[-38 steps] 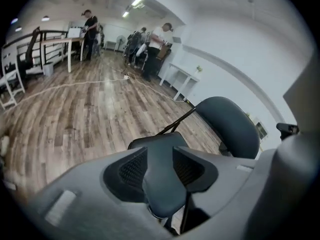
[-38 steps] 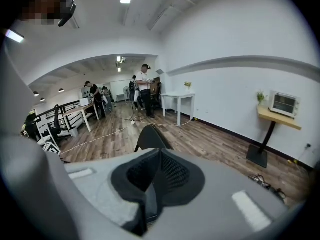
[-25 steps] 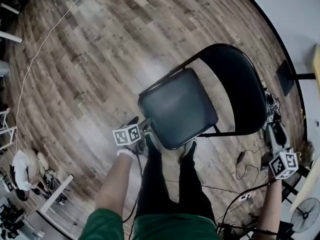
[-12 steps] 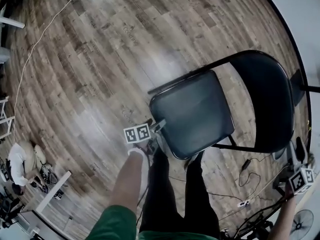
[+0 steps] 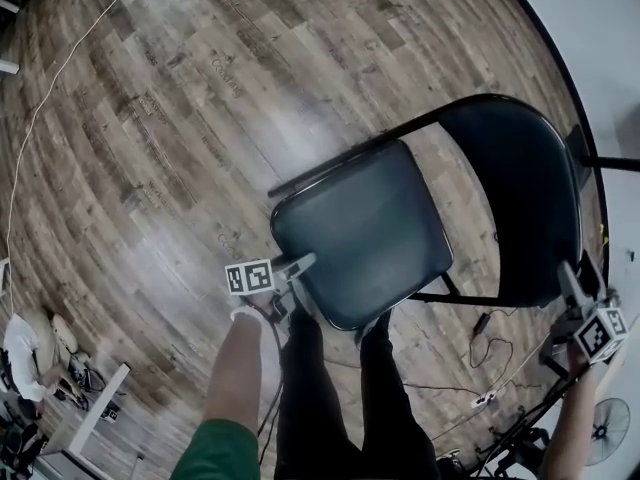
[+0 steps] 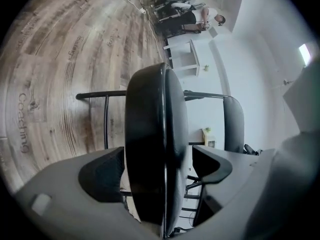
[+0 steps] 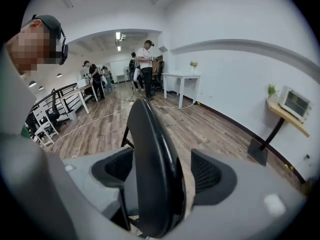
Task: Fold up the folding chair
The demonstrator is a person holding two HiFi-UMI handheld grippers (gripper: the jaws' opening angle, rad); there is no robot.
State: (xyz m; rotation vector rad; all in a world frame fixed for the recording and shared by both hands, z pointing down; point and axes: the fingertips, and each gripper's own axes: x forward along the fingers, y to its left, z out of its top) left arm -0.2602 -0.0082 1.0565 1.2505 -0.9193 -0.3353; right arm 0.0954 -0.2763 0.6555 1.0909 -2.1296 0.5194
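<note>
The black folding chair stands unfolded on the wood floor, with its padded seat (image 5: 360, 233) flat and its backrest (image 5: 520, 198) to the right. My left gripper (image 5: 298, 268) is at the seat's front corner. In the left gripper view the seat edge (image 6: 155, 134) runs between the jaws of the left gripper (image 6: 159, 168), which have just been opening, and a gap shows on the right side. My right gripper (image 5: 578, 276) straddles the backrest's outer rim. The backrest (image 7: 152, 154) passes between the jaws of that gripper (image 7: 162, 176), which have also just been opening and do not press on it.
The person's legs in black trousers (image 5: 320, 378) stand right at the seat's front. Cables (image 5: 490, 353) trail on the floor by the chair's right side, and a fan (image 5: 525, 448) stands lower right. People work at desks further off (image 7: 145, 69). A white wall (image 5: 590, 28) runs behind.
Both grippers have sunk and their jaws have spread. The left one now takes in the seat's front corner. The right one has closed in on the backrest's rim.
</note>
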